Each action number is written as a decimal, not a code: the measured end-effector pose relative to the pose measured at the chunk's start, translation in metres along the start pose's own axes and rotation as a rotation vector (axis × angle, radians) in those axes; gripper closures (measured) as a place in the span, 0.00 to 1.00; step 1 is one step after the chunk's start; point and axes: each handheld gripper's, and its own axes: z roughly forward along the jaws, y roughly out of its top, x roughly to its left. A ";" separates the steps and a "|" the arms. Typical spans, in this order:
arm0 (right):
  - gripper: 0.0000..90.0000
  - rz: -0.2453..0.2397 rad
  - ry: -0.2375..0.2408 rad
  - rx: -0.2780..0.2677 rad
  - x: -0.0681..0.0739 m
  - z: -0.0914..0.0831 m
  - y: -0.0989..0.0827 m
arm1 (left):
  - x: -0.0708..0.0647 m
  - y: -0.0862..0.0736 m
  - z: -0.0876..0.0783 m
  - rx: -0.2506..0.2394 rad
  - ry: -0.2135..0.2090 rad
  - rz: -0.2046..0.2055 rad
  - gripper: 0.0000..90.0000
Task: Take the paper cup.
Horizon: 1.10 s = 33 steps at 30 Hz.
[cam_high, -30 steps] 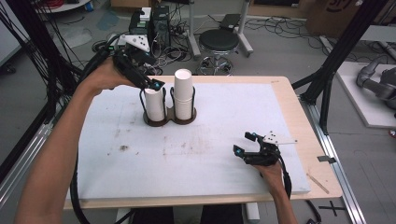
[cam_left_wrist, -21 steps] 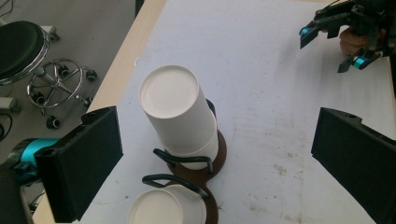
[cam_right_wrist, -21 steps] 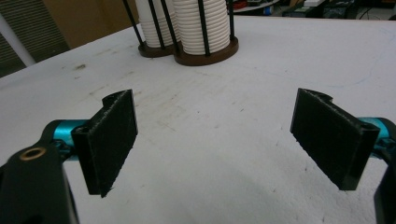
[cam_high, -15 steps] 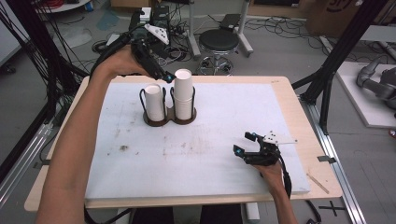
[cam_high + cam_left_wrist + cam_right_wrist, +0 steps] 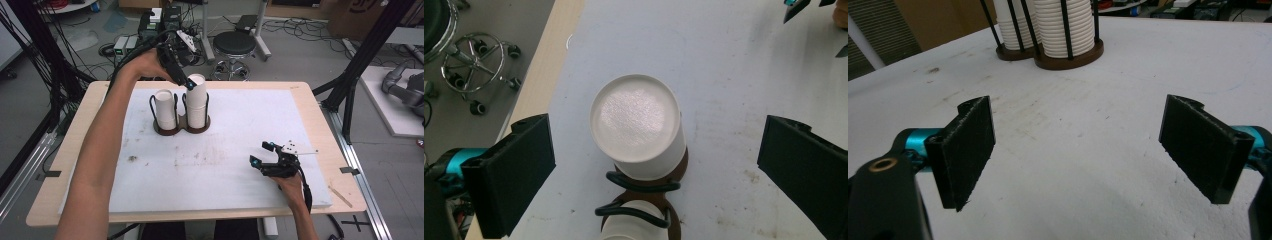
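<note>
A workshop floor with cables, a stool (image 5: 234, 47) and dark frame posts surrounds a wooden counter (image 5: 320, 120) covered by a stained white mat (image 5: 225, 160).

Nearest the person, the right gripper (image 5: 265, 155) rests low on the mat at the near right, its jaws spread with nothing between them. It sits well apart from the cups, most likely parked there to leave the other hand room to work.

Farther off, near the far left of the mat, stands a brown two-bay holder (image 5: 181, 127) with black wire uprights. Each bay carries a stack of white cups, nested and upside down, so closed bottoms face up. The right stack (image 5: 198, 102) rises taller than the left stack (image 5: 165, 109).

Above the taller stack hovers the left gripper (image 5: 654, 172), pointing straight down, jaws wide on either side of the top cup (image 5: 636, 122) and not touching it. That centred, straddling pose suggests lining up to pinch the top cup.
</note>
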 end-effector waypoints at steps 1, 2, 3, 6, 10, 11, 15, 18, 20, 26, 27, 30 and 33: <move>0.17 0.002 0.000 0.000 0.000 0.000 0.000 | 0.001 0.001 0.005 0.013 -0.006 0.001 0.02; 0.17 0.005 0.001 0.000 0.000 0.000 0.000 | 0.002 0.001 0.008 0.020 -0.006 -0.003 0.02; 0.17 0.008 0.001 0.000 0.000 0.000 0.000 | 0.003 0.002 0.011 0.029 -0.007 -0.003 0.02; 0.17 0.004 0.000 -0.001 0.000 0.000 0.000 | 0.006 0.002 0.020 0.063 -0.005 -0.007 0.02; 0.17 -0.004 -0.001 -0.003 0.000 0.000 0.000 | 0.007 0.002 0.029 0.087 -0.004 -0.016 0.02; 0.17 0.001 0.001 -0.001 0.000 0.000 0.000 | 0.007 0.002 0.031 0.089 -0.003 -0.015 0.02; 0.17 0.005 0.003 -0.003 -0.001 0.000 0.000 | 0.006 0.004 0.037 0.099 -0.005 -0.015 0.02; 0.17 0.006 0.000 0.000 0.000 0.000 0.000 | 0.006 0.005 0.040 0.102 -0.006 -0.019 0.02; 0.17 -0.005 -0.001 -0.002 0.000 0.000 0.000 | 0.006 0.005 0.042 0.105 -0.011 -0.024 0.03; 0.17 -0.005 0.000 -0.004 0.000 0.000 0.000 | 0.007 0.004 0.045 0.118 -0.026 -0.047 0.13; 0.17 -0.003 0.001 -0.003 0.000 0.000 0.000 | 0.008 0.003 0.044 0.113 -0.028 -0.043 0.14; 0.17 0.003 0.002 -0.002 0.000 0.000 0.000 | 0.009 0.001 0.045 0.106 -0.035 -0.063 0.22; 0.17 0.003 0.002 -0.001 0.000 0.000 0.000 | 0.010 -0.002 0.046 0.098 -0.034 -0.081 0.31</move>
